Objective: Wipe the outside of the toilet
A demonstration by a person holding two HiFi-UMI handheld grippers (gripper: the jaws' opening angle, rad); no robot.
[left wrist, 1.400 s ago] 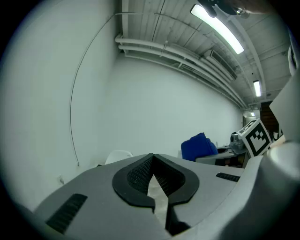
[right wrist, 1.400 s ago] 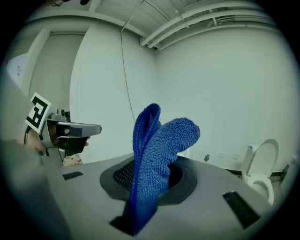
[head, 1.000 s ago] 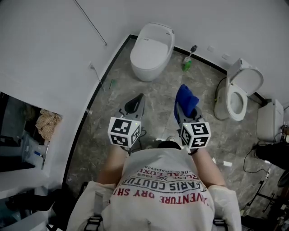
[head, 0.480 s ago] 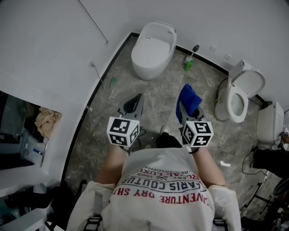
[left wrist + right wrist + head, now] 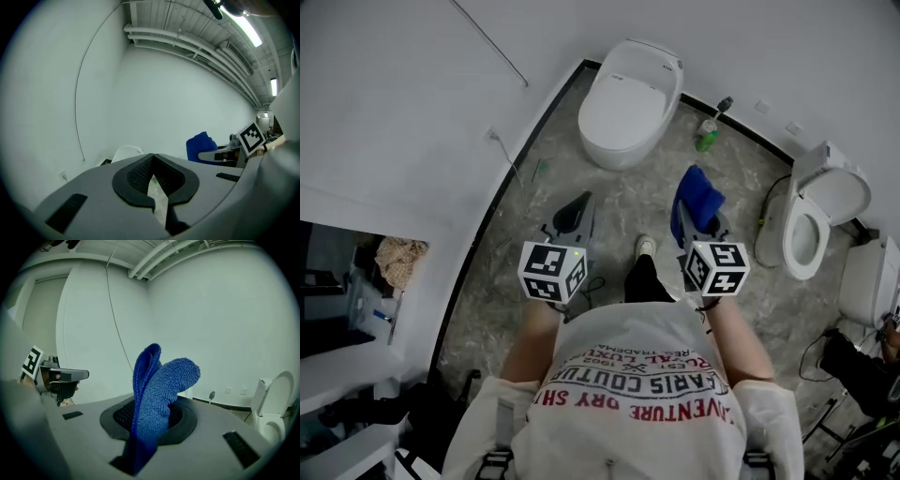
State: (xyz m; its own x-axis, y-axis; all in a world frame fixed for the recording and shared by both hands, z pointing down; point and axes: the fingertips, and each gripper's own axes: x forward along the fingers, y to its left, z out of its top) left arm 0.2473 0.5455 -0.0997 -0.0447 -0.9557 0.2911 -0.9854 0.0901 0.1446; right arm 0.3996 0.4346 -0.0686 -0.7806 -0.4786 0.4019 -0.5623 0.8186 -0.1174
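Note:
A white toilet with its lid down stands against the far wall, ahead of both grippers. My right gripper is shut on a folded blue cloth, which sticks up out of the jaws in the right gripper view. My left gripper is level with it on the left, its jaws closed with nothing between them. In the left gripper view the toilet shows low beyond the left gripper, and the blue cloth shows at the right. Both grippers hang above the floor, well short of the toilet.
A second white toilet with its lid raised stands at the right, also seen as a toilet in the right gripper view. A green bottle stands by the back wall between the two. A counter lies at the left.
The person has stepped forward and a foot now shows between the grippers. The lidded toilet sits closer. Both grippers keep their hold and spacing.

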